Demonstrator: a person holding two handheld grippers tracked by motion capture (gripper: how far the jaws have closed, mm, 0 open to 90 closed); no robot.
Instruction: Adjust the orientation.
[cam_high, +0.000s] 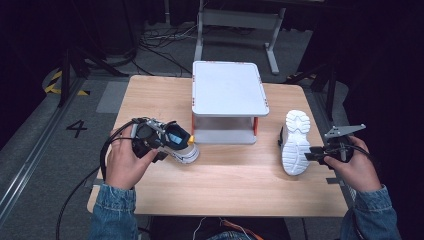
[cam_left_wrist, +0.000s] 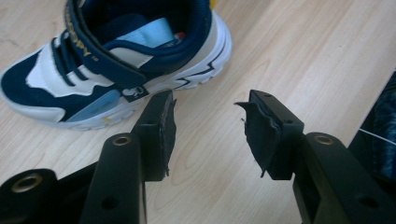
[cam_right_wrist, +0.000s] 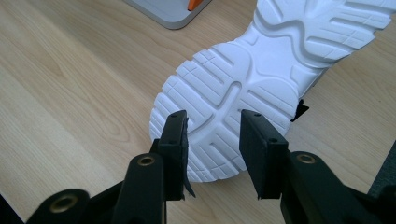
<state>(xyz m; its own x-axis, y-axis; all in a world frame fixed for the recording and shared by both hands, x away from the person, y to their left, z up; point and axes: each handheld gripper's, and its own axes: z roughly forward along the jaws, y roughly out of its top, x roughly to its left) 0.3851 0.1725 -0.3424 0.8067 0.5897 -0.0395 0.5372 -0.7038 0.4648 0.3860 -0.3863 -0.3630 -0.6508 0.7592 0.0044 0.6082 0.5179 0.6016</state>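
A navy and white child's shoe with a strap stands upright on the wooden table, left of centre. My left gripper sits just beside it, held in a hand. In the left gripper view the shoe lies beyond the left jaw, and the left gripper is open over bare wood. A second shoe lies on its side at the right, its white sole facing my right gripper. In the right gripper view the right gripper stands open in front of the sole, its pads not pressing on it.
A white two-level stand with orange posts stands at the middle back of the table; its corner lies beyond the sole. Cables and metal frames lie on the dark floor behind. Both denim sleeves come in from the near edge.
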